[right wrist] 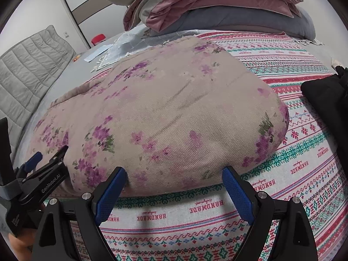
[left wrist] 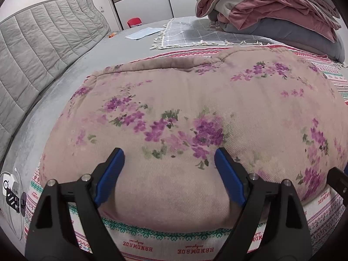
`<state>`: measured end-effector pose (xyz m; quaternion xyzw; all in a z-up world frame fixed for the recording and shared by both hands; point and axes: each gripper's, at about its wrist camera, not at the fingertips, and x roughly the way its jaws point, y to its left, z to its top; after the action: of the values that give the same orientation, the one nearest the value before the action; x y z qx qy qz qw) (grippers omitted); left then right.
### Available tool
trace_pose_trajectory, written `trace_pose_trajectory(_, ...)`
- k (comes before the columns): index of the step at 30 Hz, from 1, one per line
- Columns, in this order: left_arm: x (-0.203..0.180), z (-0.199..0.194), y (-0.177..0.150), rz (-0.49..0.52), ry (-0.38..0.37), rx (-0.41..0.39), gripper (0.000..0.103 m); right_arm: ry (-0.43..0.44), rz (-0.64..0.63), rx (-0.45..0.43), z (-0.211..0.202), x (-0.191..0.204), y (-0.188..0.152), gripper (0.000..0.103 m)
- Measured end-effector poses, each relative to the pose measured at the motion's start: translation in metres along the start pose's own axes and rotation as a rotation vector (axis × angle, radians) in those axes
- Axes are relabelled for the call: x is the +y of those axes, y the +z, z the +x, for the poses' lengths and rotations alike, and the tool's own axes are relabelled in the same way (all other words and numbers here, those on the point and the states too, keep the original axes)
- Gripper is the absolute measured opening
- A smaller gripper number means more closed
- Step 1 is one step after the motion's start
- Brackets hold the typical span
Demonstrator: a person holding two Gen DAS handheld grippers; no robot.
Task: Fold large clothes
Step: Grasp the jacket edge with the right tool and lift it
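grey bedding covers a wide bed (left wrist: 65, 87), with a quilted grey headboard (left wrist: 43, 50) along its left side and pale wardrobe doors (left wrist: 141, 0) behind. over the near part of the bed lies a striped woven spread (right wrist: 293, 152) in pink, green and white bands, with the word "handmade" repeated across it. on that spread rests the folded floral garment (left wrist: 184, 113), a thick beige bundle printed with purple flowers; its near edge lies just ahead of both tools, and its far edge reaches toward a grey checked throw with fringe (left wrist: 195, 32). beyond the throw sits a heap of pink and grey blankets (left wrist: 271, 6). a sheet of pale paper (left wrist: 143, 32) lies on the grey bedding near a small red object (left wrist: 134, 21) by the wall. a dark black cloth (right wrist: 322, 100) sits at the right edge of the spread.

left gripper (left wrist: 169, 161) hangs over the near part of the floral bundle, its blue pads spread wide, with the cloth below them and no pinch on it. right gripper (right wrist: 174, 180) sits at the bundle's near edge, also spread wide, with nothing clamped between the blue pads. in the right wrist view the left tool appears at the lower left, beside the bundle's left corner.
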<state>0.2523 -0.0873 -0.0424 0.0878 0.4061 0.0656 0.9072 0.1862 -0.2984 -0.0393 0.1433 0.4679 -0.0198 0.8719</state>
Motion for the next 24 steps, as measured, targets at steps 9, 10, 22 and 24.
trace_pose_trajectory(9,0.001,0.0,0.0,-0.001,0.0,0.001,0.086,0.28,0.331,0.031,0.006,-0.069,0.009,0.092)
trace_pose_trajectory(10,0.001,0.0,0.0,-0.001,0.0,0.001,0.086,0.327,0.409,0.036,0.009,-0.083,0.008,0.092)
trace_pose_trajectory(22,0.001,0.001,0.001,-0.001,-0.002,0.001,0.086,0.484,0.779,0.004,0.045,-0.143,-0.002,0.092)
trace_pose_trajectory(24,0.001,0.001,0.001,-0.001,-0.002,0.001,0.086,0.449,0.749,-0.012,0.047,-0.133,0.004,0.093)
